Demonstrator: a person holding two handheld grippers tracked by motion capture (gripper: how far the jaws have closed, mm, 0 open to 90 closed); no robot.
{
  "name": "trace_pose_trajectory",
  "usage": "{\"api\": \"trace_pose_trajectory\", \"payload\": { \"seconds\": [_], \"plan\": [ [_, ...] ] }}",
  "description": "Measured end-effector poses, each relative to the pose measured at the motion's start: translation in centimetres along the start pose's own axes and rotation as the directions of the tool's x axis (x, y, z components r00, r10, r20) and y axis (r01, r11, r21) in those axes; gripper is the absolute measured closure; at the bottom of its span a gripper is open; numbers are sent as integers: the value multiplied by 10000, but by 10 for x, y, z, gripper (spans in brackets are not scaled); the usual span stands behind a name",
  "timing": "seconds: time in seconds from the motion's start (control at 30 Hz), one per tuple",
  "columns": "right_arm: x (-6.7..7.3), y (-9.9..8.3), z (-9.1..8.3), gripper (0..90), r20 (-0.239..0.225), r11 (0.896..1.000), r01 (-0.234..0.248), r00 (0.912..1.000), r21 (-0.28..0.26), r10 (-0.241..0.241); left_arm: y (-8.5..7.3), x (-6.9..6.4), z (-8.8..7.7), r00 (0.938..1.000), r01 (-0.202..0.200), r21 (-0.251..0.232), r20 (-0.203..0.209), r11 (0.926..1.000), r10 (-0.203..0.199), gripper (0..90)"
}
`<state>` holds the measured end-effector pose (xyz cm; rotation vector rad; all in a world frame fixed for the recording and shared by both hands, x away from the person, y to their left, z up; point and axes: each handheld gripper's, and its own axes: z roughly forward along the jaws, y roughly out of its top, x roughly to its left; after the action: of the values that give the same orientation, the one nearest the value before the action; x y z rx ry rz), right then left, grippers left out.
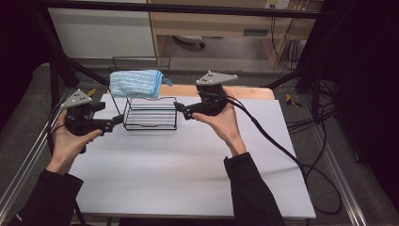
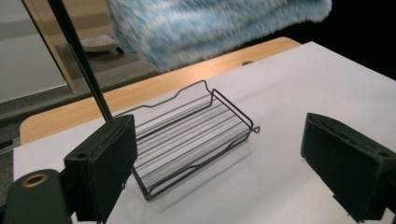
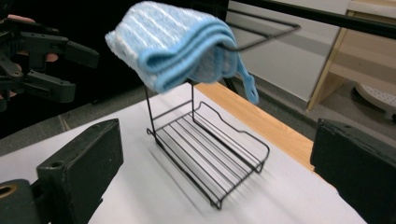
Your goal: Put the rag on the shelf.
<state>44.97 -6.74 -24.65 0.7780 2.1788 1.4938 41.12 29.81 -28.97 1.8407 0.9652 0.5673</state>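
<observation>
I am holding both hand-held grippers, left (image 1: 117, 123) and right (image 1: 181, 111), open and empty beside the rack (image 1: 150, 114), leaving the towel (image 1: 136, 83) draped on top to hang.

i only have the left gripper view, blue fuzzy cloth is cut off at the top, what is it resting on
Observer: The light blue folded terry cloth is draped over the top bar of the black wire rack, above its tray.
Operator: anything in that tray
Observer: No, in the right gripper view the slatted bottom is bare.
Operator: where is the other gripper
Observer: The right gripper is at the right side of the rack, jaws open, nothing between them.
Operator: and mine from above
Observer: The left gripper sits at the left side of the rack, jaws open, pointing at the tray.
</observation>
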Motion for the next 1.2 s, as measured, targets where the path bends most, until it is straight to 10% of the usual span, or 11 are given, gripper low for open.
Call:
{"api": "trace_pose_trajectory", "payload": {
  "seconds": [1.2],
  "plan": [
    [-47, -198, -94, 6, 619, 9738, -1899, 9811, 1252, 1834, -119, -51, 47, 9955, -534, 1223, 839, 9911, 433, 92]
  ]
}}
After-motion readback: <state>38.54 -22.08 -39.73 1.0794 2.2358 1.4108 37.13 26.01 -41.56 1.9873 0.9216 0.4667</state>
